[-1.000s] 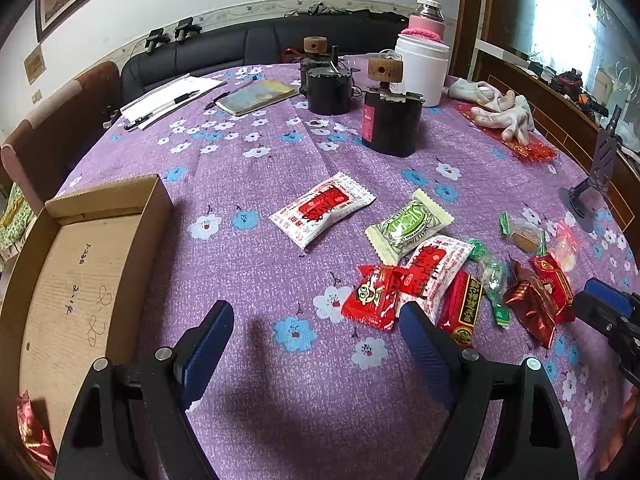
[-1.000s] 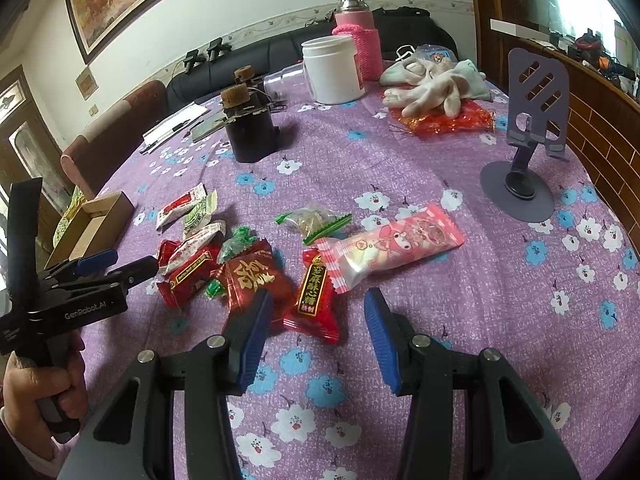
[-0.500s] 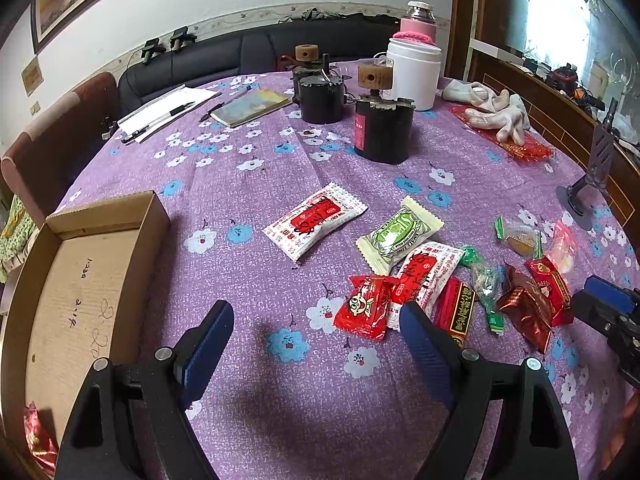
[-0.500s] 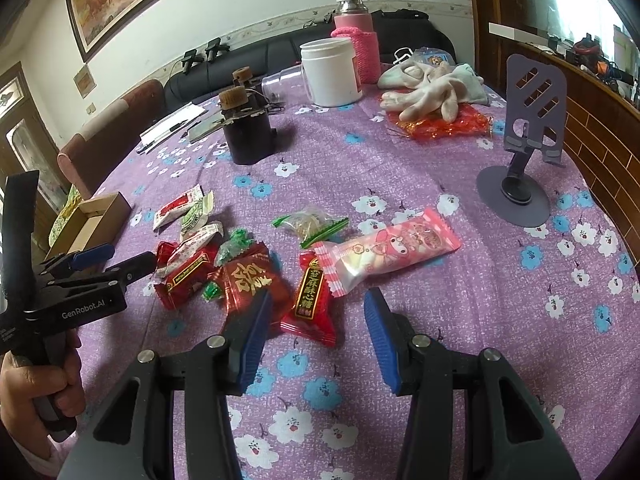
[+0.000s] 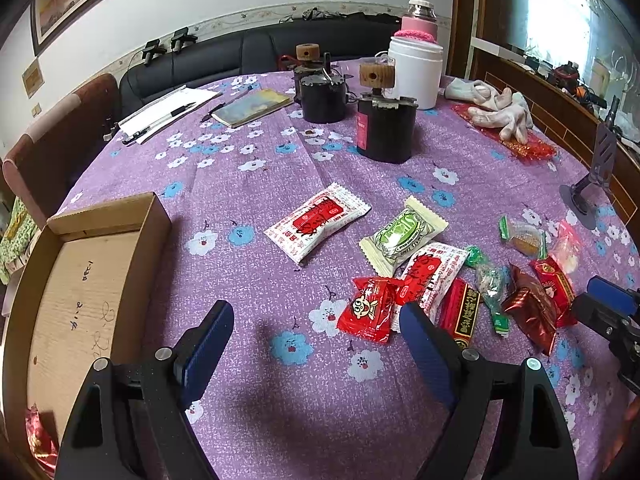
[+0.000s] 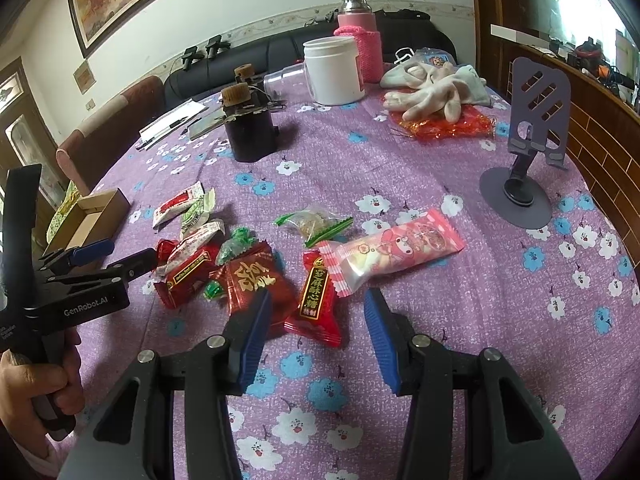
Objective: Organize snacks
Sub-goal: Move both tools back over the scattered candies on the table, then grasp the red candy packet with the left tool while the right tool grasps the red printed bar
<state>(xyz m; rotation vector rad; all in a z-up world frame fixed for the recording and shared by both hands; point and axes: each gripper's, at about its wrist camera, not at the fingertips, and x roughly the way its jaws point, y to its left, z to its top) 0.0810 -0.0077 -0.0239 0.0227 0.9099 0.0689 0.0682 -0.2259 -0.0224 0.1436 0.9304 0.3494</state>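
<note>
Nearest, the left tongs (image 5: pixel 316 332) hang released above bare purple worktop (image 5: pixel 256 280); the right tongs (image 6: pixel 316 316) gape, gripping nothing. Beyond lie scattered snacks (image 5: pixel 420 272); the cardboard box (image 5: pixel 80 280) sits at the worktop's left edge.

Both of my wrist cameras give round fisheye pictures with black corners; straight lines bow hard toward the rims. Daylight floods in from a window (image 5: pixel 560 20) at the upper right, blown out to white glare in both views. The purple cloth on the counter (image 5: pixel 256 184) is evenly bright, its colours clear. Soft dark shadows lie under my left claw (image 5: pixel 316 316) and beside the dark jar (image 6: pixel 250 132). The shiny snack wrappers (image 6: pixel 256 280) catch small highlights. The middle is sharp; detail smears slightly at the edges, and the near claw arms look soft.
</note>
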